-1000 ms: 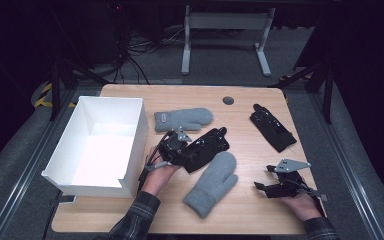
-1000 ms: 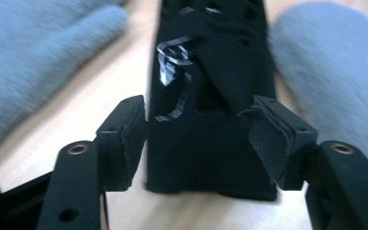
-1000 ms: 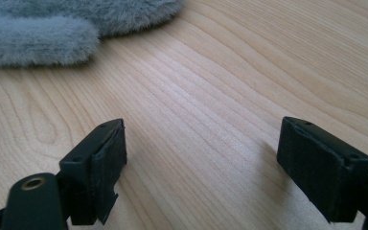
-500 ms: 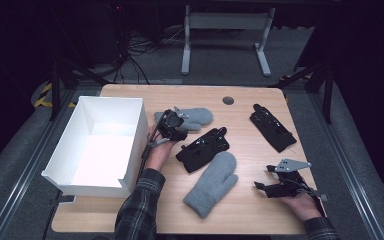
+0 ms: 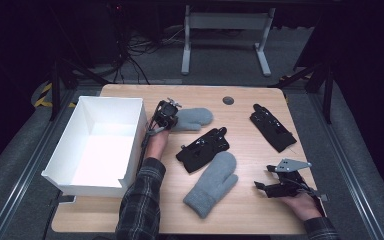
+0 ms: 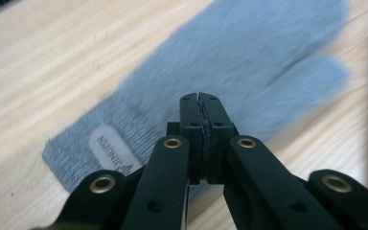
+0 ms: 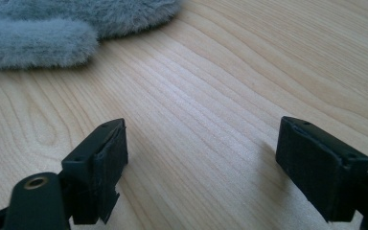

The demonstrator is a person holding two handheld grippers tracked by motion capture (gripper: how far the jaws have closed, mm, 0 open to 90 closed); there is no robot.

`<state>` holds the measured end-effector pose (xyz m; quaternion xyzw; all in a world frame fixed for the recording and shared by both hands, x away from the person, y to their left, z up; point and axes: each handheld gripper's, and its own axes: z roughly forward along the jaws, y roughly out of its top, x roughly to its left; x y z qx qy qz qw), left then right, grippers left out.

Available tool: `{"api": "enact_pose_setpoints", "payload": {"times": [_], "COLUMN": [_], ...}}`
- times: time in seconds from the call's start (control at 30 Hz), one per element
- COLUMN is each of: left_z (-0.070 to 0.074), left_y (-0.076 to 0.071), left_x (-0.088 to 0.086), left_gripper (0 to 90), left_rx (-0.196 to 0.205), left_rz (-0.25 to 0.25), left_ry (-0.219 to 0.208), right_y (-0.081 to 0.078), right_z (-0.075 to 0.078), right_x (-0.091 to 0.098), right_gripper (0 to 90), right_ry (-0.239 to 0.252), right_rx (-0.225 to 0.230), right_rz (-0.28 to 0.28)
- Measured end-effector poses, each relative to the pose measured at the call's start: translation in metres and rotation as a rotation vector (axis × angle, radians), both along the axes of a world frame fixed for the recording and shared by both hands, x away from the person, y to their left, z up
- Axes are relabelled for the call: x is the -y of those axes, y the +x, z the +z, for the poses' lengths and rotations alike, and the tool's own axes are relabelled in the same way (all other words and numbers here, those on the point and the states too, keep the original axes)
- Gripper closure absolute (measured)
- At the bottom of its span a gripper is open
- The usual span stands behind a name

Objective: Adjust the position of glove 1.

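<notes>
- High view: left tool (image 5: 166,111) sits at the cuff of the fuzzy grey knitted mitten (image 5: 194,119), centre-top of the pale wooden worktop (image 5: 240,215).
- Left gripper view: its jaws have just been closing and meet over the mitten (image 6: 249,62), with no fabric visibly between them.
- Right gripper view: right tool (image 7: 201,158) stands wide over bare wood.

Grey fuzzy mitten (image 5: 192,119) (image 6: 230,81), flat on the table, labelled cuff toward white box

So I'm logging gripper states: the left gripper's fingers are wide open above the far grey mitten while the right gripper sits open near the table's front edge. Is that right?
Not quite. The left gripper has its fingers shut, not wide open; the left gripper view shows the two pressed together over the far grey mitten, with no fabric visibly between them. The rest holds: the right gripper sits open near the table's front edge.
</notes>
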<state>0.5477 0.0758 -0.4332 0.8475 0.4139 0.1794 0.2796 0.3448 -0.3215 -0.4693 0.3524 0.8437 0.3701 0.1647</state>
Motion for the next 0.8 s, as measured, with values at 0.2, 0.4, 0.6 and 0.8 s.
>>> {"api": "enact_pose_setpoints", "payload": {"times": [0.2,0.4,0.6,0.8], "left_z": [-0.007,-0.006,-0.005,0.003], "left_y": [-0.002,-0.011,-0.021,-0.027], "left_x": [0.004,0.019,0.033,0.036], "left_gripper": [90.0,90.0,90.0,87.9], "left_rx": [-0.058,-0.085,-0.103,-0.066], "left_rz": [-0.02,-0.082,-0.126,-0.172], "left_ry": [-0.02,-0.035,-0.061,-0.098], "right_y": [0.0,0.0,0.0,0.0], "right_z": [0.0,0.0,0.0,0.0], "right_x": [0.0,0.0,0.0,0.0], "right_gripper": [19.0,19.1,19.1,19.1], "right_ry": [-0.001,-0.006,-0.005,-0.005], "right_rx": [0.001,0.003,0.002,0.003], "right_rz": [0.0,-0.002,-0.002,-0.002]}}
